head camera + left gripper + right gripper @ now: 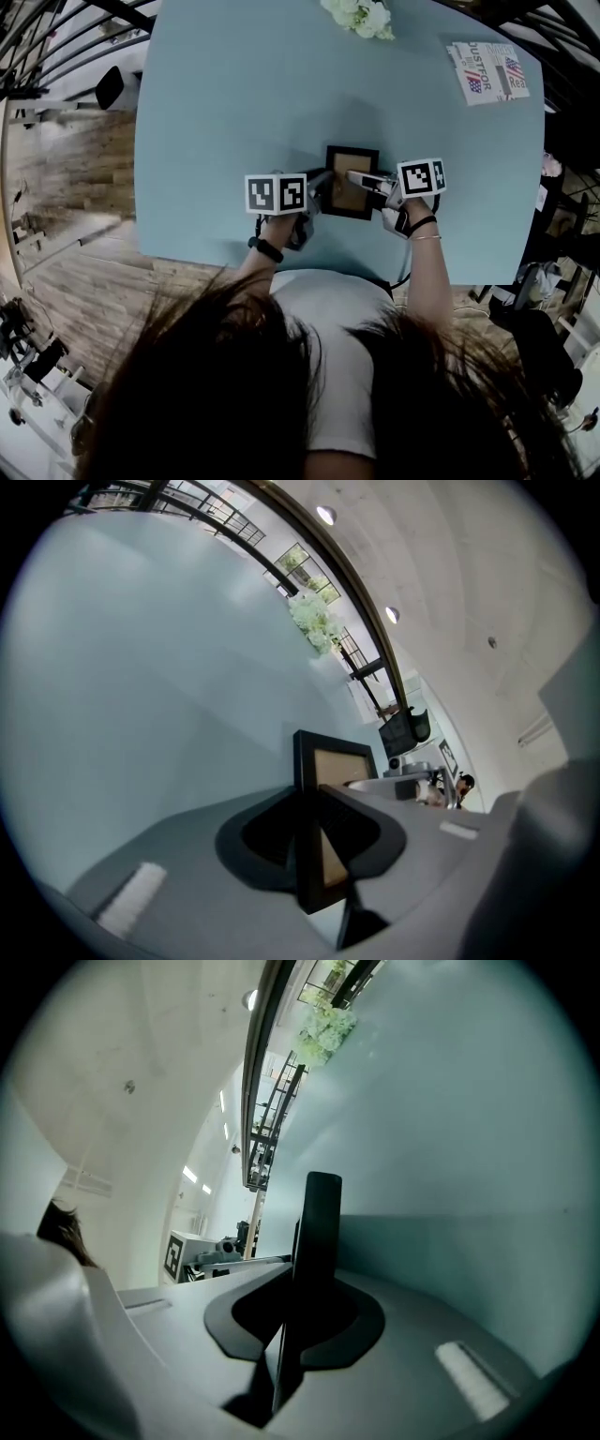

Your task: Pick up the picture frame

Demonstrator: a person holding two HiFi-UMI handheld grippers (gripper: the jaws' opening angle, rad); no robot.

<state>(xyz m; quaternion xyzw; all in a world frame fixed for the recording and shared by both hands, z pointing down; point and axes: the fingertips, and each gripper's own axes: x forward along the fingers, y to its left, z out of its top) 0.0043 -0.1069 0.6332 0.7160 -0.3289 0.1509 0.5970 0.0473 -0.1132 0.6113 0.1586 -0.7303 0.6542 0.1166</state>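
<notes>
A small black picture frame [352, 194] with a brown inside sits on the pale blue table [234, 94], near its front edge. My left gripper [323, 184] is shut on the frame's left side. In the left gripper view the black frame edge [306, 761] stands pinched between the jaws of the left gripper [309, 841]. My right gripper [358, 177] closes on the frame's right side. In the right gripper view the dark edge of the frame [321, 1232] rises from between the pressed jaws of the right gripper [298, 1321]. I cannot tell whether the frame is off the table.
White flowers [361, 15] stand at the table's far edge. A printed booklet [487, 71] lies at the far right corner. A dark chair [111, 89] is off the table's left side, over wooden floor. The person's hair fills the lower head view.
</notes>
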